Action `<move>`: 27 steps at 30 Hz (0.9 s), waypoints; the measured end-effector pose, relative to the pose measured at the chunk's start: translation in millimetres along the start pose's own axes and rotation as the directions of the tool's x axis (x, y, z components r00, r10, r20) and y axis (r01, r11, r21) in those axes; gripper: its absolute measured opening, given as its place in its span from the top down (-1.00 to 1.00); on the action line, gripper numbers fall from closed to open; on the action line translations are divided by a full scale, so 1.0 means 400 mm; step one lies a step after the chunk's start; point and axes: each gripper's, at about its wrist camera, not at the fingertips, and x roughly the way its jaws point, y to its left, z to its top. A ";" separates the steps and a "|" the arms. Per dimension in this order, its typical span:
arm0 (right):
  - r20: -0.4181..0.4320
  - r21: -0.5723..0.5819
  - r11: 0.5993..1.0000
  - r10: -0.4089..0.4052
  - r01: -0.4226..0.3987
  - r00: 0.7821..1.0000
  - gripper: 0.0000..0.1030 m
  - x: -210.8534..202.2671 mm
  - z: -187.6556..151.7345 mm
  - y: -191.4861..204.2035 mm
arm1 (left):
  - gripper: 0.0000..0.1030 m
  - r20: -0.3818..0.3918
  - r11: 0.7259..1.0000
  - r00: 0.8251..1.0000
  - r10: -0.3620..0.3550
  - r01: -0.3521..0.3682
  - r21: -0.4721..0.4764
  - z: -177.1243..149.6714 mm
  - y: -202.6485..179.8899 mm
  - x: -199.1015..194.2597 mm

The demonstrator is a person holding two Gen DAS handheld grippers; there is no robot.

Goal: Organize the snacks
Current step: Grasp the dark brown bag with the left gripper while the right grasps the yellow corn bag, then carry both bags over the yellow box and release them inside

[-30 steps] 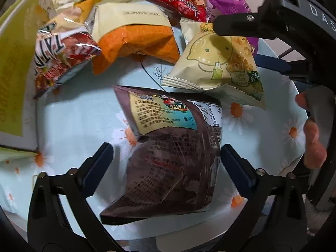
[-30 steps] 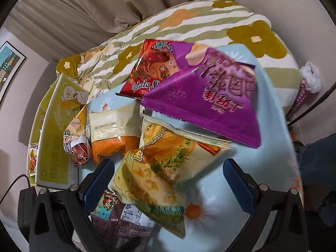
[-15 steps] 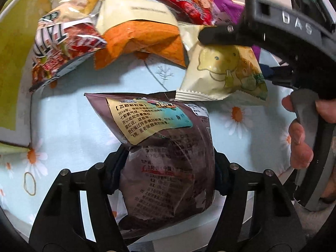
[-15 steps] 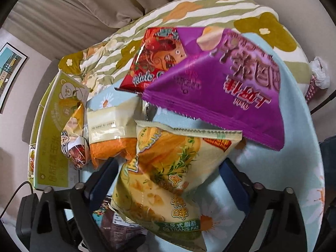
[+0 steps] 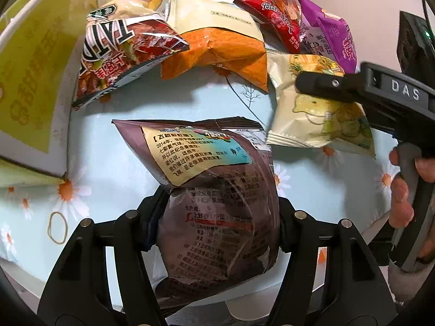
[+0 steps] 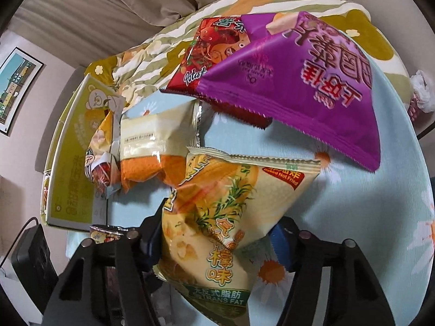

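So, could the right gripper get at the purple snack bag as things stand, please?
Probably not yet: the right gripper has just closed on the yellow lemon bag. Otherwise, the purple bag lies uncovered just beyond.

Printed words among the snacks: "DAS" in pale letters on the black gripper body (image 5: 402, 92); "2014" opening a block of Chinese print on the yellow label of a dark brown bag (image 5: 217, 217); "Potato", in white script, on a red bag (image 5: 277, 13); "Baked Not Fried" and "TRANS FAT" on a pale yellow bag (image 6: 217, 231); large pink Chinese characters across a purple bag (image 6: 312, 81).
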 end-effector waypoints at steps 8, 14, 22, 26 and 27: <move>0.025 -0.069 0.997 -0.026 0.028 0.999 -0.09 -0.069 -0.017 0.021 | -0.18 0.017 1.000 1.000 0.004 -0.004 -0.018 -0.004 0.001 -0.034; 0.065 -0.148 0.988 -0.029 0.038 0.997 -0.09 -0.157 -0.007 0.062 | -0.16 0.067 1.000 0.998 0.010 -0.009 -0.026 -0.006 0.001 -0.125; 0.135 -0.272 0.962 0.002 0.035 0.991 -0.09 -0.255 0.046 0.172 | -0.16 0.193 0.999 0.980 0.035 -0.028 -0.039 0.021 0.035 -0.294; 0.162 -0.344 0.939 0.039 0.019 0.986 -0.09 -0.259 0.086 0.268 | -0.16 0.271 0.997 0.961 0.063 -0.049 -0.060 0.070 0.090 -0.379; 0.166 -0.353 0.935 0.048 0.014 0.985 -0.09 -0.251 0.096 0.293 | -0.16 0.286 0.996 0.956 0.071 -0.053 -0.071 0.090 0.115 -0.393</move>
